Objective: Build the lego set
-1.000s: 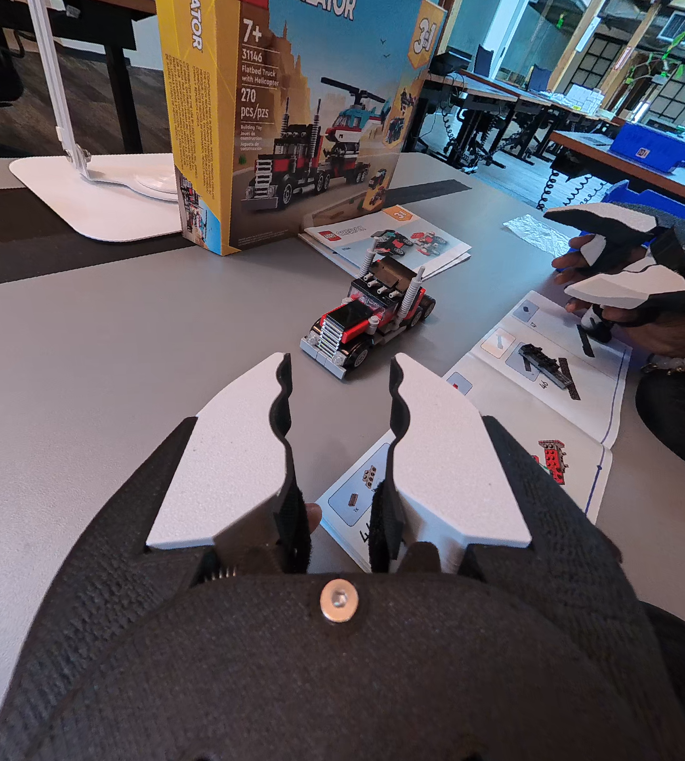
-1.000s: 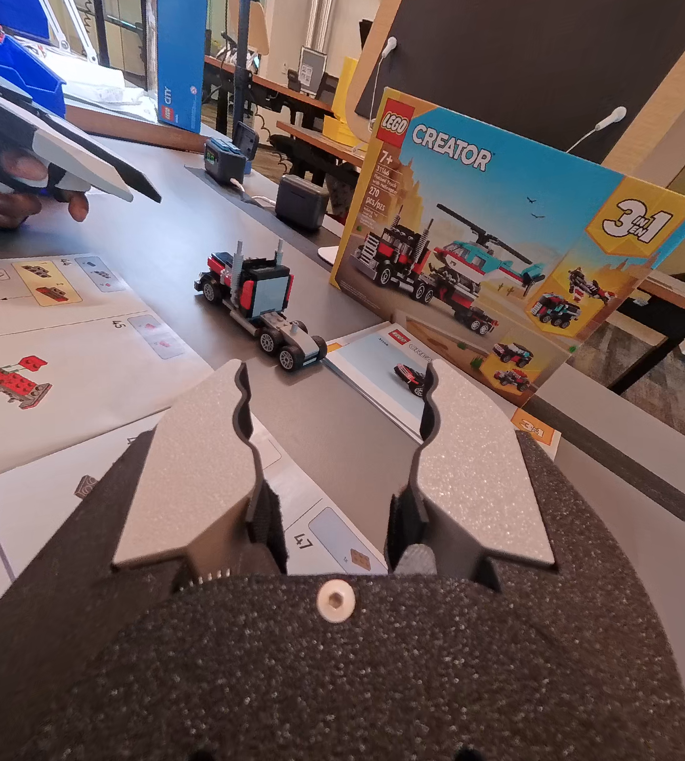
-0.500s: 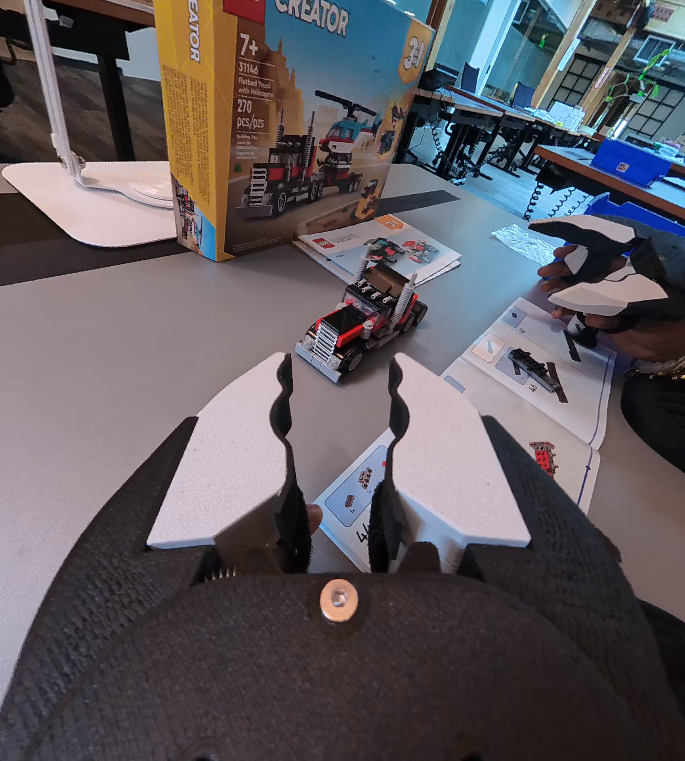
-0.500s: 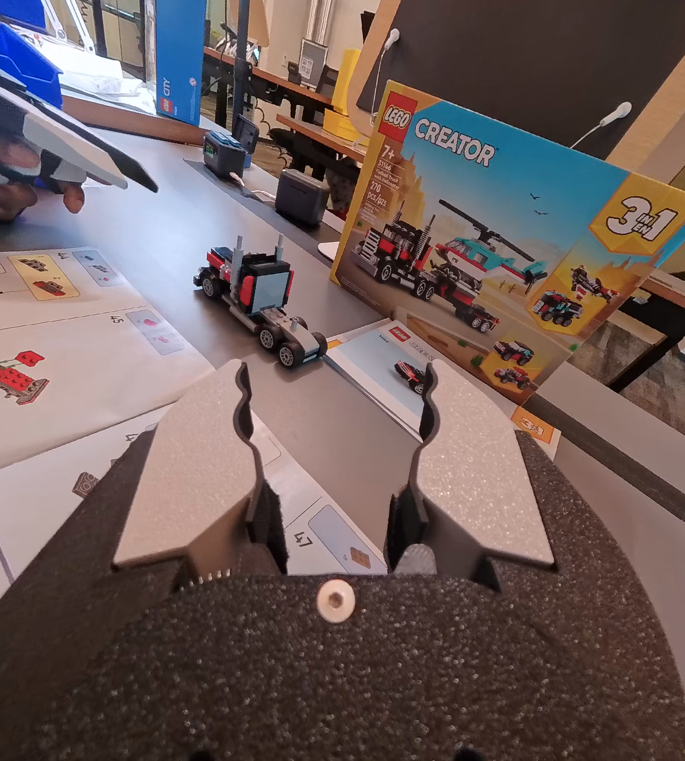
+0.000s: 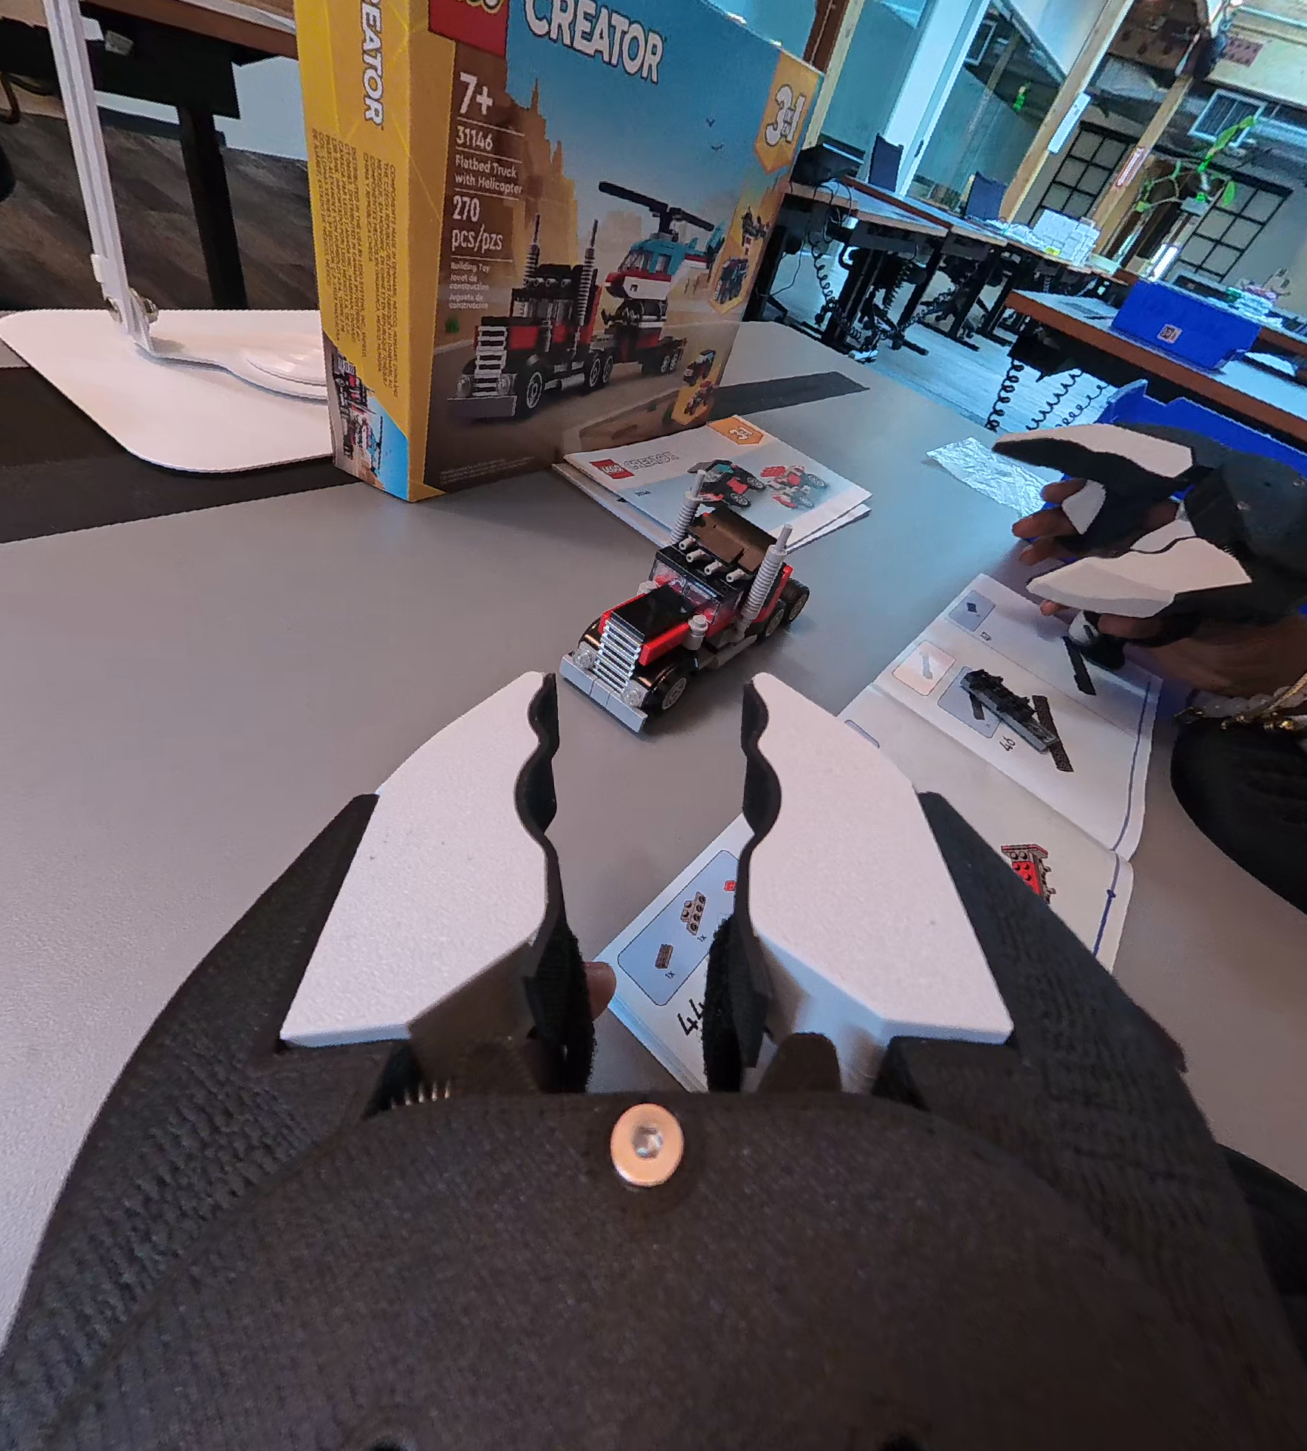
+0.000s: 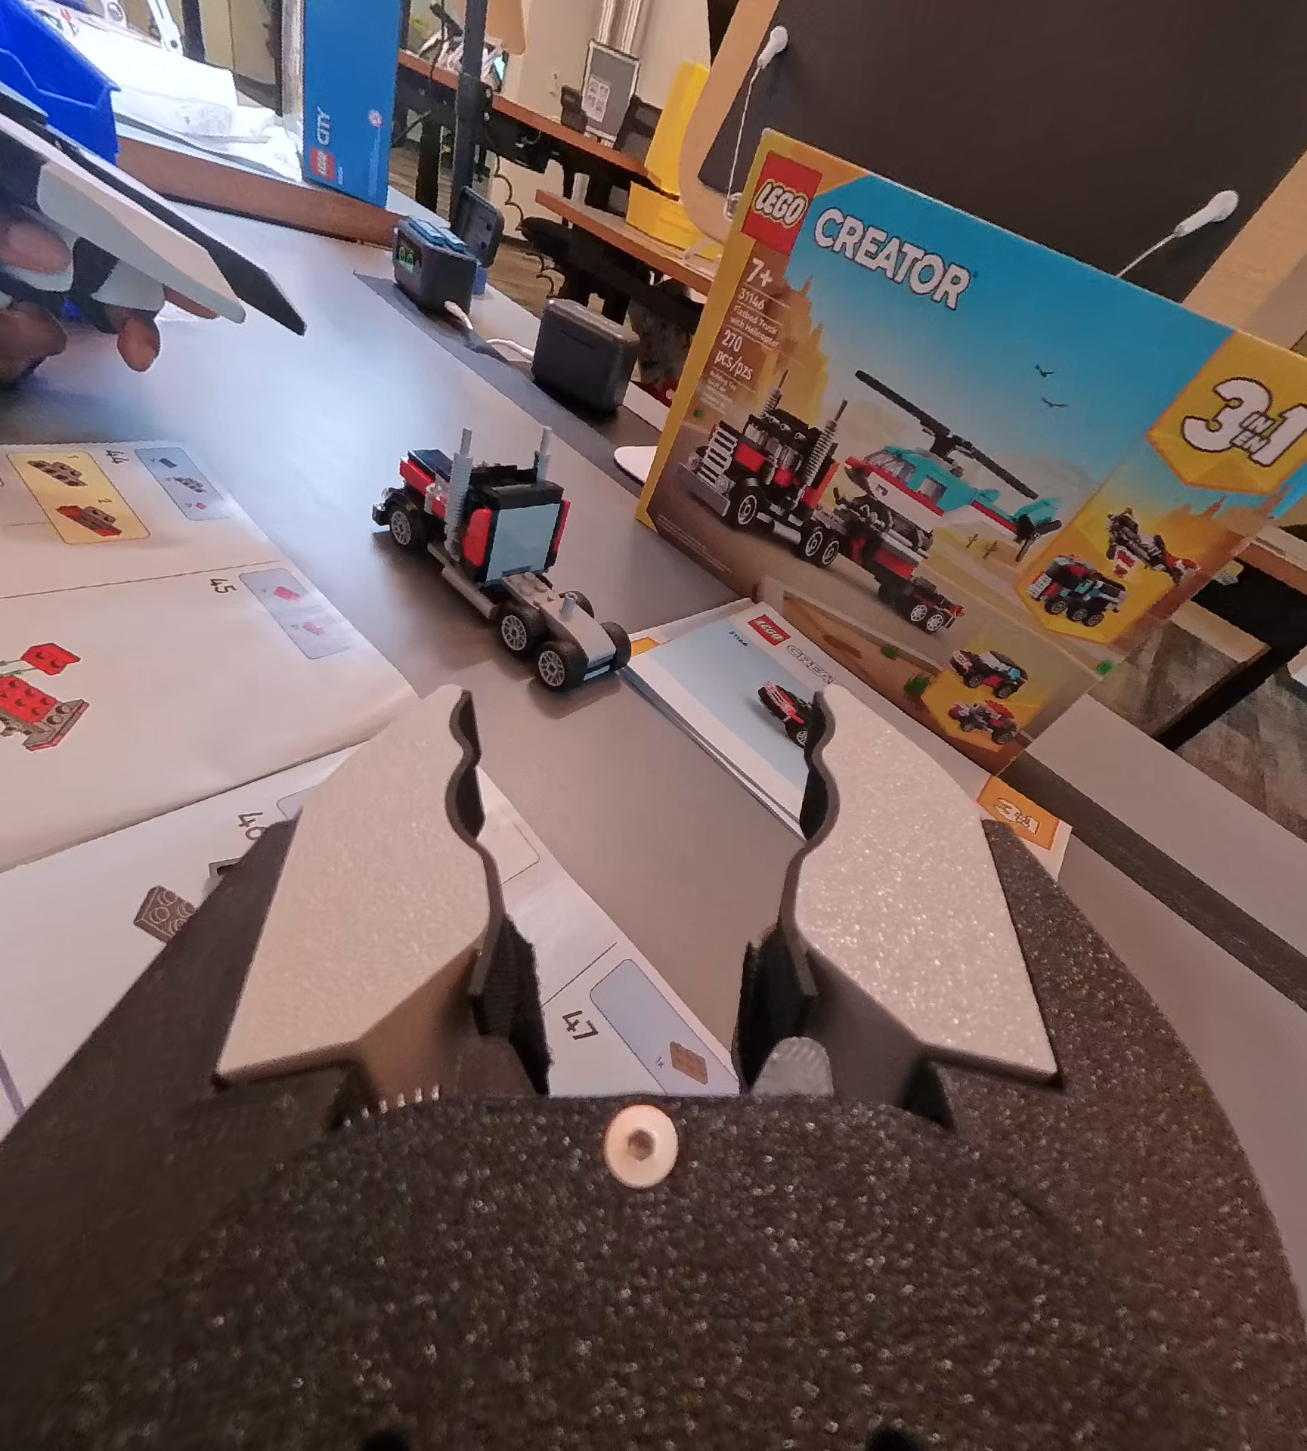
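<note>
A black and red lego truck stands on the grey table, just beyond my left gripper, which is open and empty. An open instruction booklet lies to its right. My right gripper hovers open over the booklet's far page. In the right wrist view the right gripper is open and empty above the booklet, with the truck ahead, its rear toward me. One finger of the left gripper shows at the top left.
The set's box stands upright behind the truck, also in the right wrist view. A closed booklet lies before it. A white lamp base sits far left. Two dark devices sit on the black strip.
Both views have shifted only slightly. Both grippers stay open and empty, and the truck has not moved.
</note>
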`<state>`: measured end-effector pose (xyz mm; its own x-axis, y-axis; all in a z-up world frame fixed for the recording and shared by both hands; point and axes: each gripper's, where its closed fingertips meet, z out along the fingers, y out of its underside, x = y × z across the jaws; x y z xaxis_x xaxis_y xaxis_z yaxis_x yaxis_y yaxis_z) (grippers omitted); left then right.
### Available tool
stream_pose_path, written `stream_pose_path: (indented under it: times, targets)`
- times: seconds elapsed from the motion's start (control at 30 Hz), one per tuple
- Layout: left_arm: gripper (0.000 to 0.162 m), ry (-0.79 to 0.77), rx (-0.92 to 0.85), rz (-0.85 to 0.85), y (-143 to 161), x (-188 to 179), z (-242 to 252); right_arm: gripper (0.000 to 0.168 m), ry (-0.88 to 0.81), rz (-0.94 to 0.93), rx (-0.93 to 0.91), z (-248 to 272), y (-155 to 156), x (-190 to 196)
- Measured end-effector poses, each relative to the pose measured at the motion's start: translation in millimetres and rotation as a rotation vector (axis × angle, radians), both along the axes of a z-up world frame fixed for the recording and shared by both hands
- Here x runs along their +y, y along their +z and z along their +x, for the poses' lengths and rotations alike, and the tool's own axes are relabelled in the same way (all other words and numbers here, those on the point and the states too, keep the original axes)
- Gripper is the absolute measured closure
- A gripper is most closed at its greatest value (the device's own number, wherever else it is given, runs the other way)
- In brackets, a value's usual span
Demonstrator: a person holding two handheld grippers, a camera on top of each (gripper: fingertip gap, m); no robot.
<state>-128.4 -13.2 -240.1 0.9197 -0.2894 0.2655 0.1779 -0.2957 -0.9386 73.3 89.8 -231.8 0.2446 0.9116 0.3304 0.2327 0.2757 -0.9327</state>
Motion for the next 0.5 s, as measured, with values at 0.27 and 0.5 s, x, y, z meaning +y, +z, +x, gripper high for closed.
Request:
stream_pose_path:
  times: [0.27, 0.5]
  targets:
    - [0.117, 0.003, 0.019, -0.001, -0.5, 0.3, 0.9, 0.094, -0.004, -0.037, -0.046, -0.3, 16.7, -6.8]
    - [0.117, 0.006, 0.106, -0.023, -5.8, 1.8, 5.6, 0.1, 0.011, -0.23, -0.064, 57.6, 115.9, -44.5]
